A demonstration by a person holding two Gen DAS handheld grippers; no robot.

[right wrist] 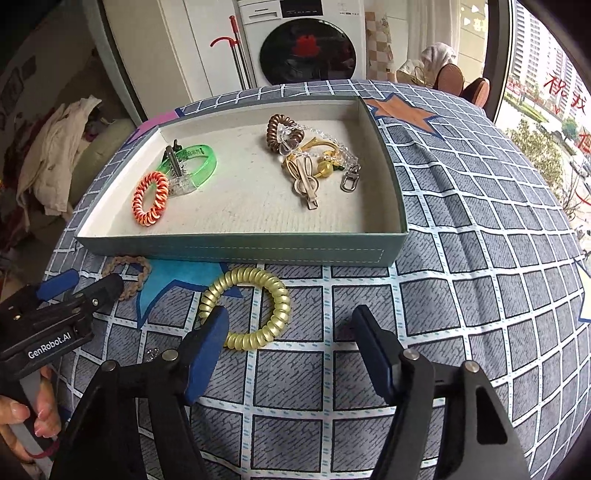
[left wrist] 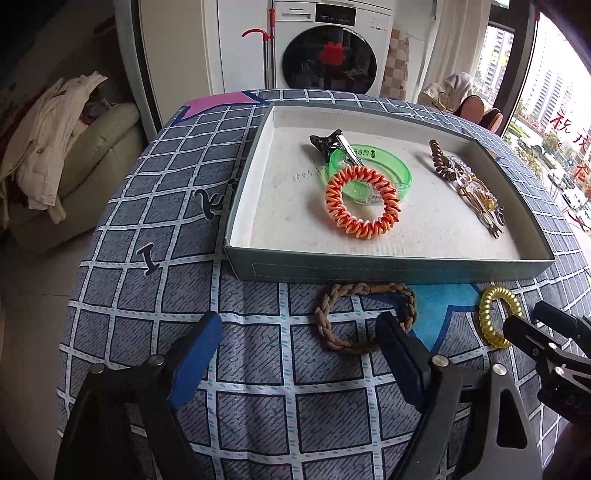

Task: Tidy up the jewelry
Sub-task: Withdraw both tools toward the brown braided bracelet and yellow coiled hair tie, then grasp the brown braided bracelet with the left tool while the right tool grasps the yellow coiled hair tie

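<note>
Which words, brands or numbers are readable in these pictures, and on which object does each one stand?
"GenRobot.AI": black body of the left gripper.
"Panasonic": white washing machine, small but legible.
"1505": handwritten on the floor of the grey-green cardboard tray; further digits hidden.
Print on the green translucent bangle: too blurred.
Red window characters: unclear.

Left gripper (left wrist: 299, 332) and right gripper (right wrist: 290, 325) both spread wide.

The cardboard tray (right wrist: 236, 247) looked matt; the gold coil hair tie (right wrist: 255, 306) was glossy plastic; the checked cloth (right wrist: 480, 295) looked softly woven.
</note>
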